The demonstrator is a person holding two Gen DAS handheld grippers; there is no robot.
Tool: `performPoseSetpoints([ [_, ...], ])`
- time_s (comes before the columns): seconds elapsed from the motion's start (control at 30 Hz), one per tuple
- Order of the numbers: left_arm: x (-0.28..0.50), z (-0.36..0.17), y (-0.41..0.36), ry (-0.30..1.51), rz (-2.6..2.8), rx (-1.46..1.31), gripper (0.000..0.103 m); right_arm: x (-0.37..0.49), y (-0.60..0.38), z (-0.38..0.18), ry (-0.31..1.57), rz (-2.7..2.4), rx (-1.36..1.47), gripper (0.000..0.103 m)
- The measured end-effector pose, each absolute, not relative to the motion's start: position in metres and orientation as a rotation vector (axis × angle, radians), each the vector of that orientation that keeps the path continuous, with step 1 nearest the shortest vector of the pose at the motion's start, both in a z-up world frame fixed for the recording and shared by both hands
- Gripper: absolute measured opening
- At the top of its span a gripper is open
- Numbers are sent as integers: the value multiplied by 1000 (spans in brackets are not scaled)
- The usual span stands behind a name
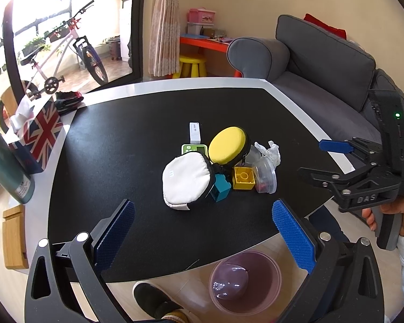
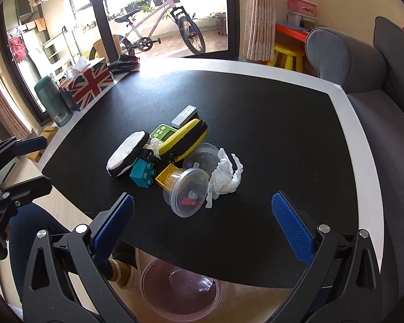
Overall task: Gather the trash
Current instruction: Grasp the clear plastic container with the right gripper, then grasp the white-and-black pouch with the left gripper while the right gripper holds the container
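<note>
Here, both tools hover at the near edge of the black worktop (image 2: 256, 113), so the task appears to be at its approach stage, with nothing grasped. The left gripper (image 1: 203, 230) and right gripper (image 2: 202, 222) each have their pads spread wide, empty. The trash, a crumpled white tissue (image 2: 223, 179), lies at frame centre, touching a clear lidded plastic container (image 2: 187, 192) holding small red and dark bits; a second tissue scrap (image 2: 155, 145) sits wedged between the white pouch (image 2: 126, 156) and yellow pouch (image 2: 184, 138). The next move likely requires closing on the tissue alone, then carrying it to the pinkish bin (image 2: 180, 290) on the floor at lower centre, which holds clear plastic.
</note>
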State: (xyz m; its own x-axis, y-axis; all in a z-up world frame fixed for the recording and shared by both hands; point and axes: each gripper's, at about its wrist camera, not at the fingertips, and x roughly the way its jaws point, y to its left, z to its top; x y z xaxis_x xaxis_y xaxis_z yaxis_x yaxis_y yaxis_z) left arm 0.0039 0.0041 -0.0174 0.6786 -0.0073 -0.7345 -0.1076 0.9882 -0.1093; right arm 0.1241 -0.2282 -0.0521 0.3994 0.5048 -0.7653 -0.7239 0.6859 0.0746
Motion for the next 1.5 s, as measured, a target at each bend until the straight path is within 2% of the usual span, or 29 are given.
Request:
performPoseSetpoints([
  [0.3,5,-20,10,834,68,-161,98,133,-197,-81,927,830,-338,98],
  [0.4,5,-22,12,838,70,-166,98,135,-190,-90,950,828,-354,72],
  [0.47,6,-24,13,841,71,-167,98,136,-186,-96,964,835,-357,69],
  [0.53,6,-25,14,843,72,-169,98,136,-185,-100,971,835,-357,52],
  [0.67,6,-27,16,847,74,-174,98,135,-184,-103,976,842,-359,31],
  [0.93,10,-28,14,846,74,-171,98,132,-189,-96,959,855,-340,26],
  [1.5,53,-57,34,930,87,-244,98,123,-208,-67,922,887,-286,24],
])
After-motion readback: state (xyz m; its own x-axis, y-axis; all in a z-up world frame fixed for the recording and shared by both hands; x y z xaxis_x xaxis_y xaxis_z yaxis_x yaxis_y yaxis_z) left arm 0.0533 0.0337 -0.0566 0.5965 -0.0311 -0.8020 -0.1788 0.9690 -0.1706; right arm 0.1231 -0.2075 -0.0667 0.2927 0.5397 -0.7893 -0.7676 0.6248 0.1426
